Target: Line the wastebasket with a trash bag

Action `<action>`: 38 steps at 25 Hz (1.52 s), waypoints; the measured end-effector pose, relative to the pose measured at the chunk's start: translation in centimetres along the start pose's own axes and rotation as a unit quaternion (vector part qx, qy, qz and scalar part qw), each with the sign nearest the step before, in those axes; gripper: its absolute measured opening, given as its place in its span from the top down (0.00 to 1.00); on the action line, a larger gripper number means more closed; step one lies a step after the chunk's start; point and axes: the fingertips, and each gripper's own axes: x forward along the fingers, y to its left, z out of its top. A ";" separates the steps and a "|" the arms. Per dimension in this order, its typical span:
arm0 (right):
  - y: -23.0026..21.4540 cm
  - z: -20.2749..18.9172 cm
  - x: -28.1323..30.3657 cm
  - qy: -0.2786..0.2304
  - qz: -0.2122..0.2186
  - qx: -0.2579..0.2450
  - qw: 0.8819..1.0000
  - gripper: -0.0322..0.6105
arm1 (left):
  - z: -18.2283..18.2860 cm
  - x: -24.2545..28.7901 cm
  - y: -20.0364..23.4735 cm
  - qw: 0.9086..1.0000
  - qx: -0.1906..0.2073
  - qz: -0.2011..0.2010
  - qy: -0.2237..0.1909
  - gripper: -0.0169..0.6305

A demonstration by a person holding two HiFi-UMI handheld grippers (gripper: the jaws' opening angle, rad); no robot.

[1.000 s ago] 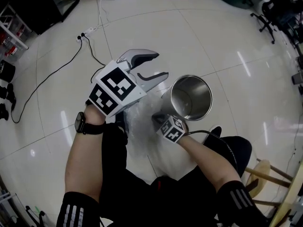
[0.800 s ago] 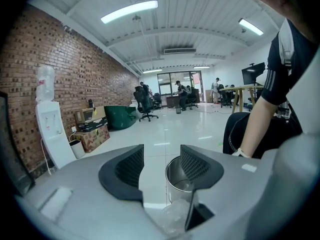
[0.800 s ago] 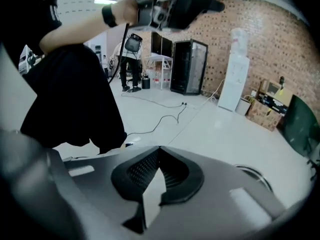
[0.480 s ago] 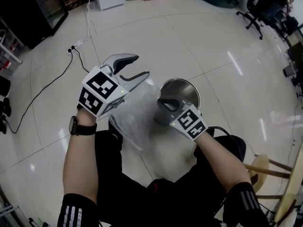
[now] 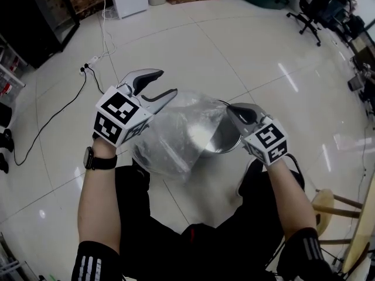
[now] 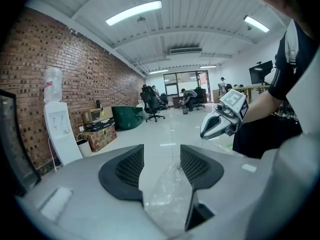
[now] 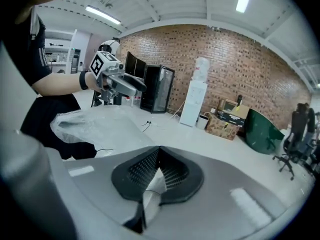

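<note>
Open-plan office: brick wall (image 6: 75,69), swivel chairs (image 6: 151,106), water dispenser (image 6: 61,134).

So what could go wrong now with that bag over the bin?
The trash bag lies loose between the open jaws of the left gripper, so it may slip out. The right gripper pinches only a thin edge, which could tear or pull free. The wastebasket stands unheld and could tip.
</note>
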 end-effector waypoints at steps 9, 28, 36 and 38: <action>-5.3 -6.0 -3.6 0.075 -0.020 0.077 0.994 0.94 | 0.8 3.7 -1.4 0.999 0.020 -0.017 0.019 0.63; 0.1 -22.3 -5.6 0.275 0.125 0.105 0.948 0.94 | -4.5 11.5 -5.9 0.979 0.071 -0.078 0.176 0.63; -3.0 -18.6 -5.7 0.200 0.111 0.122 0.966 0.74 | -6.8 14.1 -8.8 0.963 0.104 -0.109 0.225 0.97; -4.3 -17.1 -5.8 0.171 0.099 0.125 0.972 0.72 | -6.2 14.3 -9.0 0.964 0.108 -0.111 0.218 0.98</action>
